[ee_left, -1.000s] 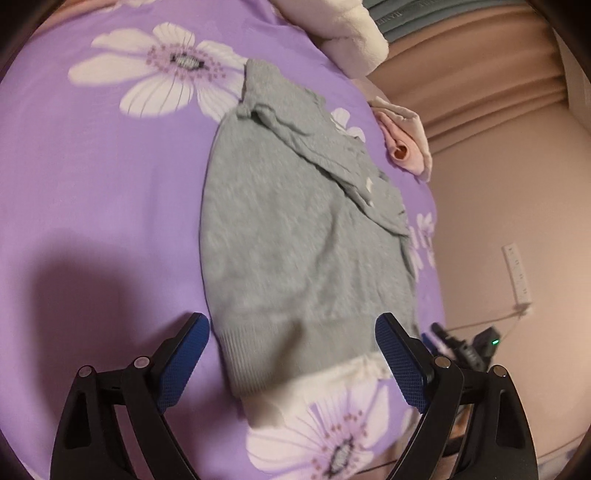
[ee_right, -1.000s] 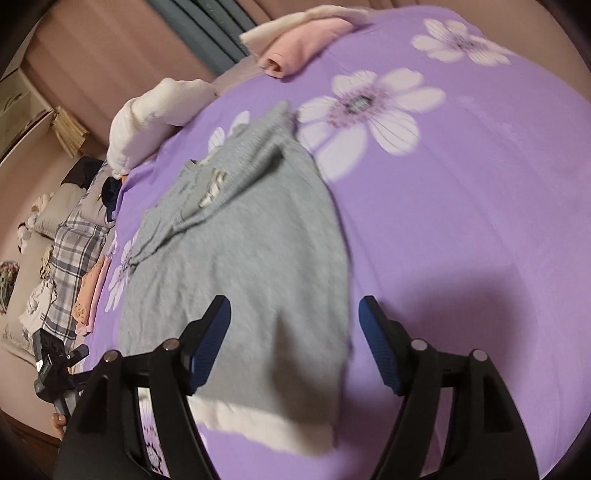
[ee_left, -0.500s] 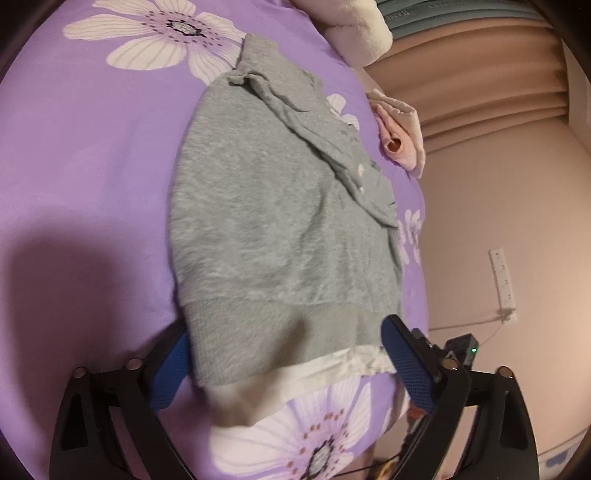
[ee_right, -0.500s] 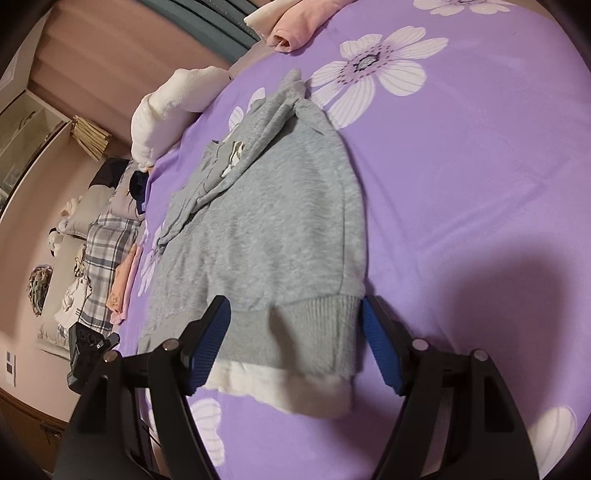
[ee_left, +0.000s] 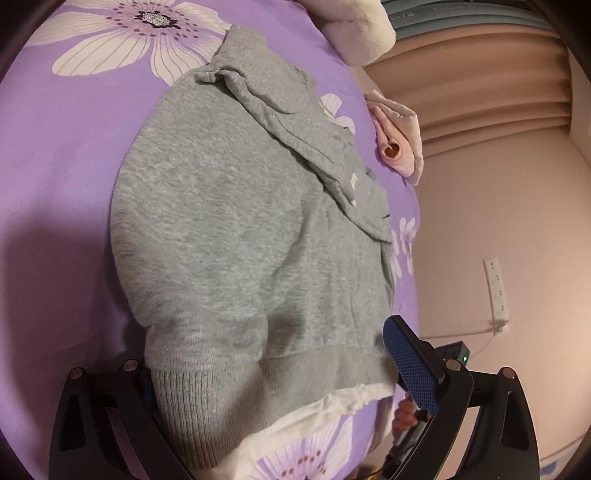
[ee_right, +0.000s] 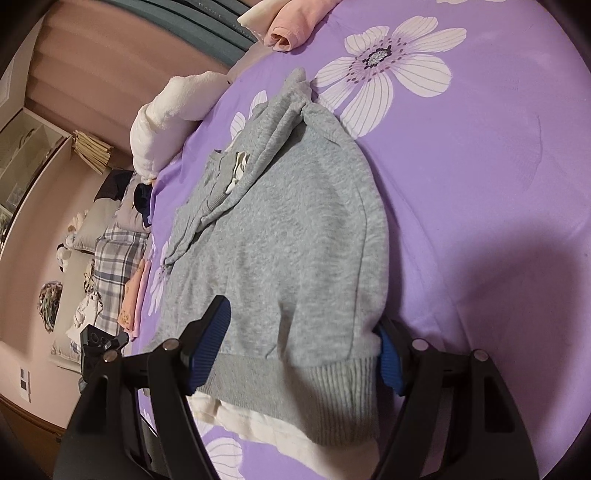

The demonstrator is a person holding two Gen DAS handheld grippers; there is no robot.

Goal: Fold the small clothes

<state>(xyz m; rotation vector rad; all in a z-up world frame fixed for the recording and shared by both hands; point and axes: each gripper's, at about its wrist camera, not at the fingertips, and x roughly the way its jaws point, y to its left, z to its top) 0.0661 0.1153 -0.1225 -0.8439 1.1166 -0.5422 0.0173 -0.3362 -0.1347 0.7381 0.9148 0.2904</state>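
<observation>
Tools have closed in on the grey sweater [ee_left: 236,229] lying on the purple bed [ee_left: 66,147]: left tool [ee_left: 273,380] and right tool [ee_right: 295,347] gape astride its ribbed hem, neither pinching yet, ready to lift for folding.

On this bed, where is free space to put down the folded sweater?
The widest bare patch of the purple sheet lies beside the grey sweater, on the side of the large printed flower. The opposite bed edge is crowded: a white plush bundle, a plaid garment and a pink garment.
</observation>
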